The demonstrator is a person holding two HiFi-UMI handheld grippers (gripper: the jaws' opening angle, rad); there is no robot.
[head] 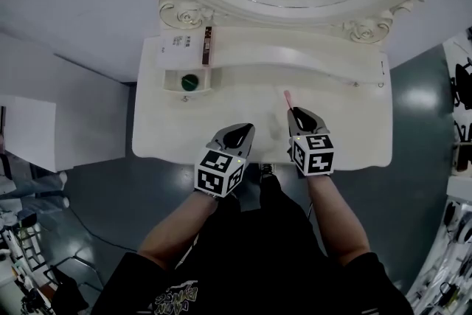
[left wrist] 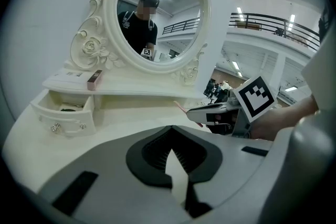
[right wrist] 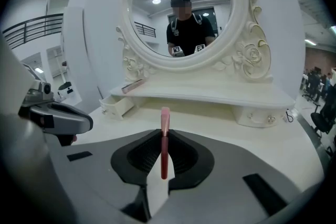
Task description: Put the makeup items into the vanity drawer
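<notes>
A person's forearms (head: 184,221) reach over a white vanity table (head: 354,136). The left tool (head: 237,132) sits at the table's front edge, jaws together. The right tool (head: 299,114) grips a pink makeup stick (head: 287,98) over the tabletop. At far left a small drawer (head: 171,82) stands open, with a dark green round item (head: 190,81) inside.

Left gripper view: the jaws are closed on nothing, and the open drawer lies ahead to the left.

Right gripper view: the stick stands upright, clamped between the jaws, pointing toward the oval mirror (right wrist: 178,13).

Slim pink tube (right wrist: 164,136) clamped upright, left drawer (left wrist: 63,122) open
</notes>
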